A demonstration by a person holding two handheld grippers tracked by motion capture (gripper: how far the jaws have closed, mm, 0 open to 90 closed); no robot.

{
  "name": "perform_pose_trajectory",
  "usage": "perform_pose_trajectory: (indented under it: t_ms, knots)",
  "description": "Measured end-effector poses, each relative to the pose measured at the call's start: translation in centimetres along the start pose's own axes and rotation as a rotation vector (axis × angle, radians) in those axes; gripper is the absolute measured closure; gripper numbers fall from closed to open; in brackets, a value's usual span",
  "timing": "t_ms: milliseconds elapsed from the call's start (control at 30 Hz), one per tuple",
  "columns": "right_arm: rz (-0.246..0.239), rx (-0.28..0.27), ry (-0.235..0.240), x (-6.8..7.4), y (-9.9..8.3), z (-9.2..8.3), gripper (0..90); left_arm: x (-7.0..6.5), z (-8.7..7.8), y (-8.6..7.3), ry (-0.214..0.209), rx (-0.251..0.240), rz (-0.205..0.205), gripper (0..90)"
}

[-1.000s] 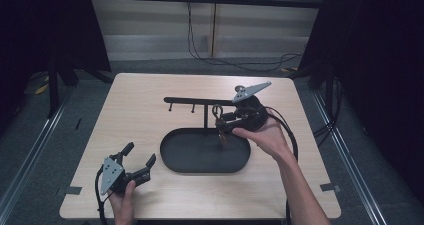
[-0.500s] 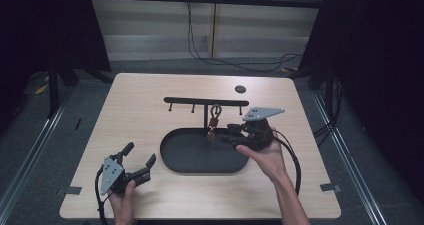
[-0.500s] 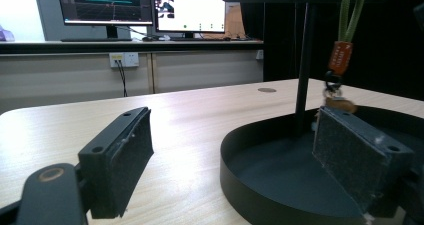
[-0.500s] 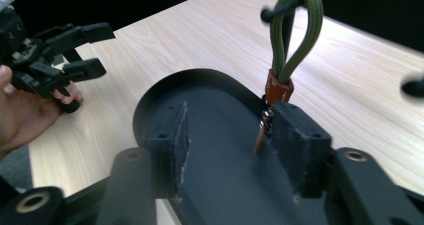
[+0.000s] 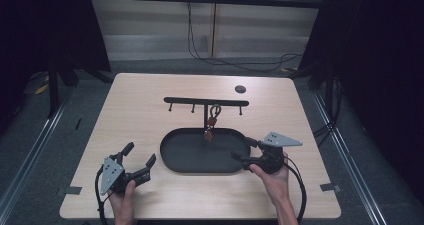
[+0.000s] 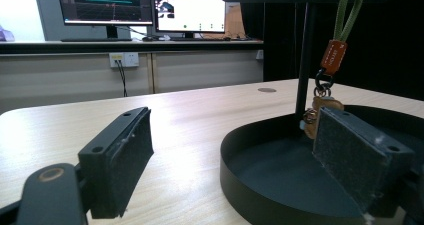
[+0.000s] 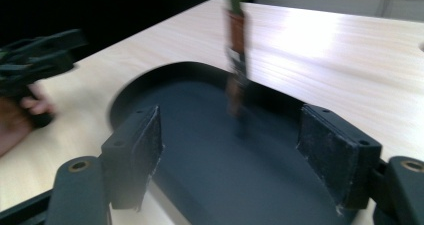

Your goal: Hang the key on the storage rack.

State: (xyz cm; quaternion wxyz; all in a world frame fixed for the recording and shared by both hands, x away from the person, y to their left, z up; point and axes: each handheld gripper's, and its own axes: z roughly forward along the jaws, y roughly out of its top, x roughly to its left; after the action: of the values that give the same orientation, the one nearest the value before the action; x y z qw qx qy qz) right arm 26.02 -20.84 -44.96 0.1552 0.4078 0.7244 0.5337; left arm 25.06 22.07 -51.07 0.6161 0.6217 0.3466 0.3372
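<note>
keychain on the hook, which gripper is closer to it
Right. The right gripper sits open at the tray's right end, just below-right of the hanging keychain. The left gripper is off the tray's left end, farther away.

Bright overhead light, dark surroundings; right gripper view motion-blurred.

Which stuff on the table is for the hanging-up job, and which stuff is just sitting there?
For the job:
- keyring, hanging on the hook rack
- black oval tray under it
- right gripper, jaws just opening, nothing between them

Just there:
- left gripper, open, resting on the table
- small dark disc at the far edge
</note>
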Motion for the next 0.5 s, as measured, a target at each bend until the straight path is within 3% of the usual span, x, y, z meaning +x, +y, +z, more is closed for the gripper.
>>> perform_pose_trajectory:
  t_ms: [67, 167, 200, 267, 300, 367, 467, 500]
  knots:
    - [0.048, -0.036, -0.009, -0.4, -1.7, -0.2, 21.6, 0.0, 0.0, 0.0, 0.0, 0.001, 0.001, 15.8]
    - [0.036, -0.053, -0.038, -0.4, -2.9, -0.4, 21.5, 0.0, 0.0, 0.0, 0.0, -0.001, 0.0, 15.8]
    - [0.031, -0.076, -0.094, -0.3, -4.0, -0.5, 23.8, 0.0, 0.0, 0.0, 0.0, -0.001, 0.0, 15.8]
    - [0.039, -0.091, -0.095, -0.4, -4.6, -0.6, 25.9, 0.0, 0.0, 0.0, 0.0, 0.0, 0.0, 15.8]
    - [0.017, -0.11, -0.146, -0.3, -5.6, -0.6, 25.9, 0.0, 0.0, 0.0, 0.0, -0.002, -0.001, 15.8]
    - [0.017, -0.122, -0.151, -0.2, -5.8, -0.7, 25.8, 0.0, 0.0, 0.0, 0.0, 0.0, -0.001, 15.8]
    - [0.02, -0.184, -0.161, -0.1, -6.6, -1.0, 23.9, 0.0, 0.0, 0.0, 0.001, -0.002, -0.001, 15.8]
    - [0.001, -0.211, -0.169, 0.0, -6.7, -1.2, 23.0, 0.0, 0.0, 0.0, 0.0, -0.001, 0.001, 15.8]
